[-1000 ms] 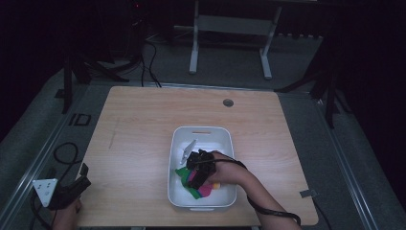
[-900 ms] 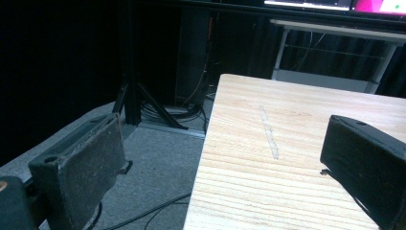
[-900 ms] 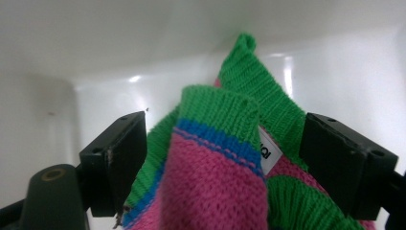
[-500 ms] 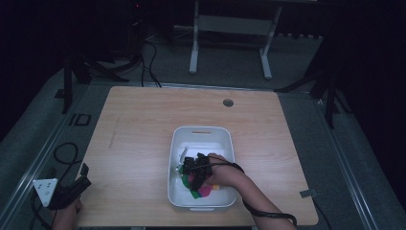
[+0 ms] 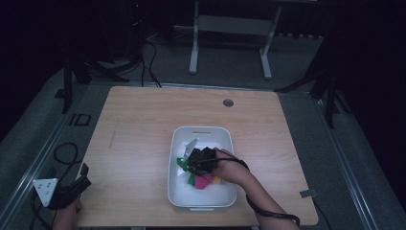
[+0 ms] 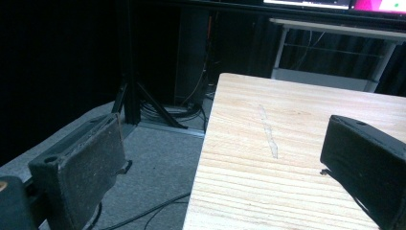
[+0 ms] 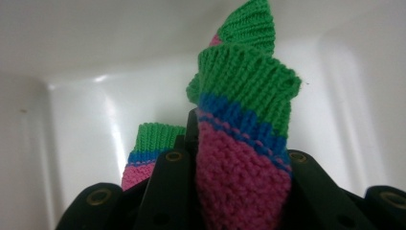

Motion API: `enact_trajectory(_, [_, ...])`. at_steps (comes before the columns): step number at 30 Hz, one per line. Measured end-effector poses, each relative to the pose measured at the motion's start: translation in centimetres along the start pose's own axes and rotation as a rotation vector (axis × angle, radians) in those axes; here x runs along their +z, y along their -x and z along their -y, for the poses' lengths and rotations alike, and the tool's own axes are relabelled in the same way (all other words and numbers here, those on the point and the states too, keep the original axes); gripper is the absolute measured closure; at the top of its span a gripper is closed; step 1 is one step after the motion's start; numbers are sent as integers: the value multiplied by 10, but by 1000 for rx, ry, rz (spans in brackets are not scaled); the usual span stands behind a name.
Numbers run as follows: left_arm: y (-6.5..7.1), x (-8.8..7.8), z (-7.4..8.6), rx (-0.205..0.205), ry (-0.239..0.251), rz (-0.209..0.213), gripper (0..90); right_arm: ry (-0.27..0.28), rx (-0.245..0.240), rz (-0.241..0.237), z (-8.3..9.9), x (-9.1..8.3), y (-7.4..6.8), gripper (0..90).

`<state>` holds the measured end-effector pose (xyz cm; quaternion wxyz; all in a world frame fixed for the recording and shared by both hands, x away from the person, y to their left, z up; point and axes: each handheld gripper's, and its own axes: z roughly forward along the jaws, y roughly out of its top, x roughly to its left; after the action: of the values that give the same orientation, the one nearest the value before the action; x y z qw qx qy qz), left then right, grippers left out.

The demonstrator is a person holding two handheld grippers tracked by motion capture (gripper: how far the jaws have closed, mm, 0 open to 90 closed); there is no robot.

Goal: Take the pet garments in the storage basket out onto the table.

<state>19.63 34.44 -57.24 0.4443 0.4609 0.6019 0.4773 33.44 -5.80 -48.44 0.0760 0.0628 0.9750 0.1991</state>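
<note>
A knitted sock (image 7: 244, 143), pink with a blue stripe and a green cuff, is pinched between the black jaws of my right gripper (image 7: 239, 158). The jaws have just been closing, and they now press on it. In the high view that gripper (image 5: 192, 164) is down inside the white bin (image 5: 201, 130), over a bright heap of pink and green socks (image 5: 203, 181). A second sock of the same colours (image 7: 148, 148) lies behind on the bin floor. My left gripper (image 5: 81, 181) hovers at the table's near left corner, its jaws (image 6: 220, 167) wide apart with nothing between them.
The wooden table (image 6: 287, 143) has a pale scuff mark (image 6: 268, 134) on its left part and a round cable hole (image 5: 228, 102) at the back. Cables and stand legs (image 6: 143, 105) lie on the floor beyond the left edge.
The right hand dipped onto the socks in the bin and has come slightly up again. The left gripper stayed in place.
</note>
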Motion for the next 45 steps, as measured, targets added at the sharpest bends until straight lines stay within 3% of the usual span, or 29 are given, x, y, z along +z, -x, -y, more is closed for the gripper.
enact_trajectory(11, [0,0,0,-2,2,-2,18,155,-13,36,-13,-66,2,749])
enact_trajectory(25, [-1,0,0,-11,3,-2,18,226,18,82,-4,-95,9,749])
enact_trajectory(33, [0,0,0,-10,1,-5,18,232,54,127,17,-117,18,748])
enact_trajectory(45, [0,1,0,-5,-2,-11,18,248,159,214,72,-154,34,748])
